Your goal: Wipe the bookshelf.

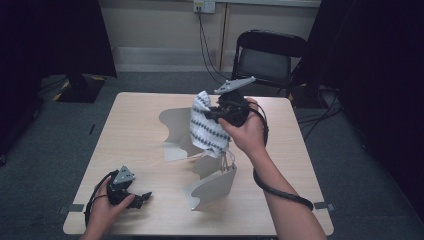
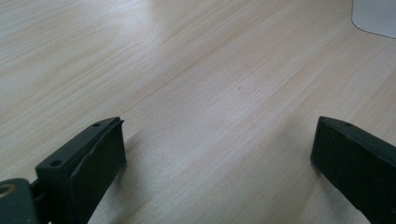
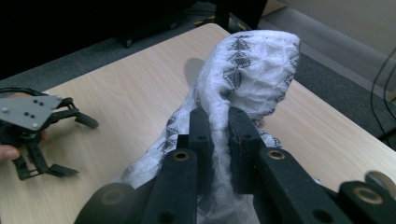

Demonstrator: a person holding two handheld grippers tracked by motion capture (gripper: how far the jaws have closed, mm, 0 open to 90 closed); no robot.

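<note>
**Item: knitted cloth, lifted over table centre**

High view: I am clamping my right gripper on the white patterned cloth, which is hanging limp, looking soft and light. White curved stands are sitting at six o'clock beneath it, holding nothing.

Left gripper view: my jaws are resting spread, empty, over the table.

Right gripper view: my jaws are pinching a bunched fold; I am judging this thick gather the safest hold.

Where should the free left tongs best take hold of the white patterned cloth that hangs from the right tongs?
Probably its lower hanging end. The right tongs pinch the cloth near its top, so the rest droops loose toward the table. The left tongs, open near the table's front left, could come from the left side and close across that loose edge.
</note>
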